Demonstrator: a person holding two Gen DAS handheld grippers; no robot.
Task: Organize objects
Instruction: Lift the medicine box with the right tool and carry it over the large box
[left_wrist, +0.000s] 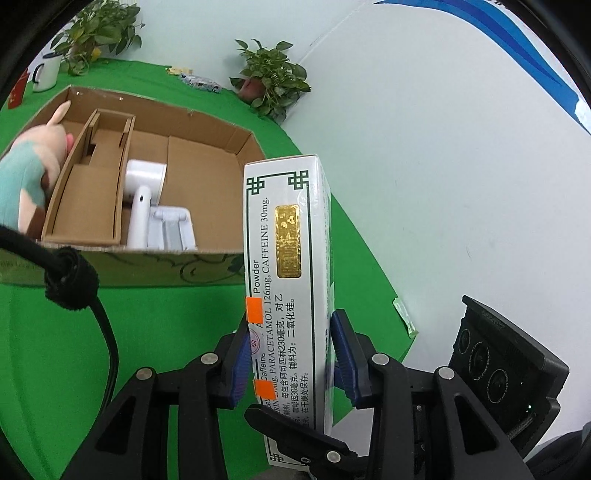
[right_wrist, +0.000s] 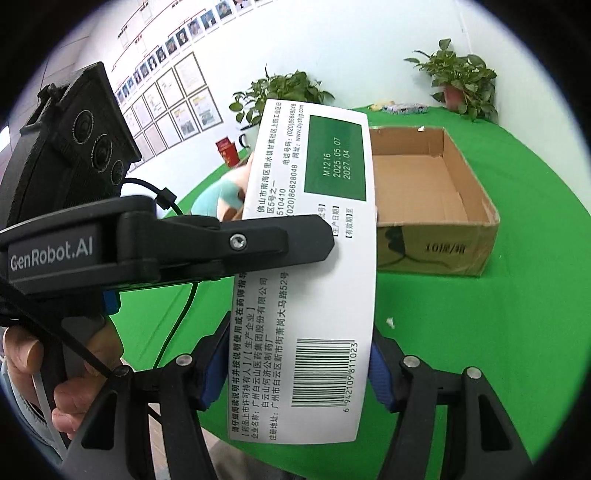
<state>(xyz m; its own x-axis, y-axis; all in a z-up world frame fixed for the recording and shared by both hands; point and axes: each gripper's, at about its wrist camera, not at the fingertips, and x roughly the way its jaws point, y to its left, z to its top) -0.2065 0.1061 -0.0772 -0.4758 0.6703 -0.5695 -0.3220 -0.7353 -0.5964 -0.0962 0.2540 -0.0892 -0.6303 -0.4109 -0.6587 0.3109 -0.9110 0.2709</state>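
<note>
Left wrist view: the left gripper (left_wrist: 291, 365) clamped the narrow sides of a white medicine box (left_wrist: 286, 266) between its blue pads (left_wrist: 238, 363), the box standing on end in the lower centre of the frame, raised off the green table (left_wrist: 155, 332). Behind it, at upper left, lay an open cardboard box (left_wrist: 207, 144) with cardboard dividers (left_wrist: 123, 173); a white device (left_wrist: 146, 192) lay in its middle section and a plush toy (left_wrist: 29, 173) leaned at its left edge. A white mug (left_wrist: 46, 72) and two potted plants (left_wrist: 271, 79) stood at the far edge.

Right wrist view: the right gripper (right_wrist: 295, 373) gripped the same medicine box (right_wrist: 314, 258) across its broad barcode face. The left gripper's finger (right_wrist: 258, 240) crossed that face from the left, and a hand (right_wrist: 55, 373) held its handle at lower left.
</note>
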